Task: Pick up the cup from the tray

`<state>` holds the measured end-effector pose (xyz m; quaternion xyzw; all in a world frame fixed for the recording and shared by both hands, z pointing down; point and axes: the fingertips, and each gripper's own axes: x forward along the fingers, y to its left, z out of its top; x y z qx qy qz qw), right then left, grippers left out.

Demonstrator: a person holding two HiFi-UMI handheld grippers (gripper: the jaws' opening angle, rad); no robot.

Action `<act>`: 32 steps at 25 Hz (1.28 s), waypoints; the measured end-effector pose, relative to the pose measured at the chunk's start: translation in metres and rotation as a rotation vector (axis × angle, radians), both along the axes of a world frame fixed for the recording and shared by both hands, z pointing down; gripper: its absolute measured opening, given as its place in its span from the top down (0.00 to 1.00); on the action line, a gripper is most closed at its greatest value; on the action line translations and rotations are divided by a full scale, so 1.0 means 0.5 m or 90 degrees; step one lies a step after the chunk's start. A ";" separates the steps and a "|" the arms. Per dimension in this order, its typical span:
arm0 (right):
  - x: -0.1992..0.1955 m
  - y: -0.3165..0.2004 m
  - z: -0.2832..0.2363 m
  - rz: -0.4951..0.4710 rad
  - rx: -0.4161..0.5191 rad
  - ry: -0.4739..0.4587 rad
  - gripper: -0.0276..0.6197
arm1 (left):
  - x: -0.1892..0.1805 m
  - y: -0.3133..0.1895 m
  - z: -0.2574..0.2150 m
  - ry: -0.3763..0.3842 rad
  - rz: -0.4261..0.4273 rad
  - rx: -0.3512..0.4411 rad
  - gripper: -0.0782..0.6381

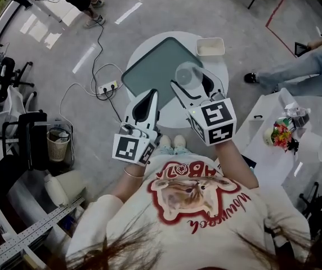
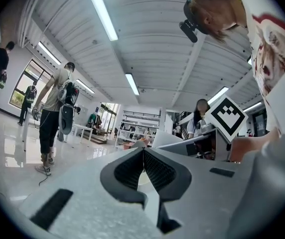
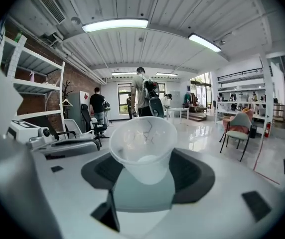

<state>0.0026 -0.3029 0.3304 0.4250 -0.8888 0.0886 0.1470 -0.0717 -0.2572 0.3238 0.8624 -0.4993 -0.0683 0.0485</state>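
Note:
A translucent plastic cup (image 1: 188, 75) (image 3: 143, 148) is held upright between the jaws of my right gripper (image 1: 191, 84) (image 3: 145, 171), which is shut on it and lifted above the grey-green tray (image 1: 155, 72). The tray lies on a round white table (image 1: 145, 46). My left gripper (image 1: 150, 97) (image 2: 143, 156) hovers over the tray's near edge, to the left of the right one. Its jaws are pressed together with nothing between them.
A white rectangular container (image 1: 210, 46) sits at the table's far right rim. A power strip (image 1: 108, 87) and cables lie on the floor left of the table. A wire bin (image 1: 58, 144) and chairs stand at the left. A second white table (image 1: 273, 129) with flowers is at the right.

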 end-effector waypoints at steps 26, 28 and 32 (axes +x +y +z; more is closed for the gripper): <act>-0.102 0.264 -0.040 0.058 0.026 -0.011 0.52 | -0.118 0.262 -0.038 0.001 0.039 0.025 0.87; -0.121 0.309 -0.045 0.063 0.031 -0.014 0.52 | -0.134 0.300 -0.040 0.003 0.047 0.027 0.87; -0.144 0.391 -0.044 0.072 0.031 -0.013 0.52 | -0.150 0.369 -0.038 0.007 0.063 0.028 0.87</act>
